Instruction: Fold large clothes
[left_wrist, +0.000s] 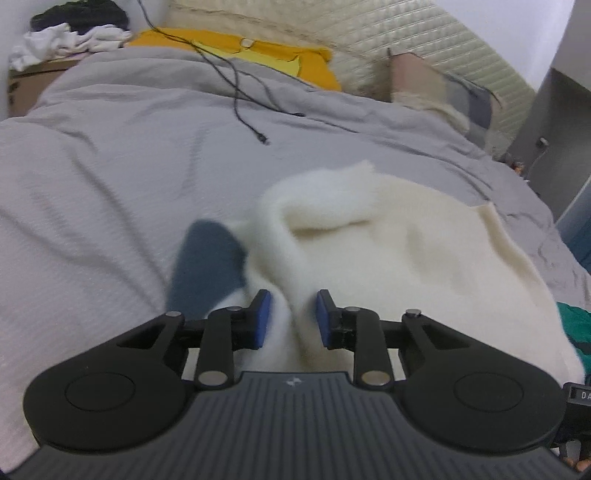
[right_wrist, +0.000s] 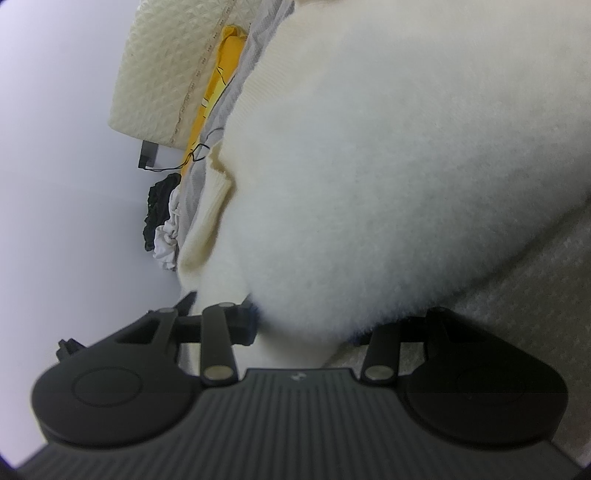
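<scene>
A cream fleece garment (left_wrist: 388, 258) lies bunched on a grey-covered bed (left_wrist: 110, 166) beside a cardboard box (left_wrist: 22, 85) piled with clothes (left_wrist: 70, 33), left gripper (left_wrist: 293, 319) jaws parted around a fold, right gripper (right_wrist: 306, 325) jaws buried, state unclear.

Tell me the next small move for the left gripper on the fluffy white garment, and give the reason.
Probably close the left gripper on the ridge of fluffy white garment between its blue pads. The jaws stand apart with the fabric bunched between them, unpinched, while the right gripper already has garment packed between its fingers, on the grey bedspread.
</scene>
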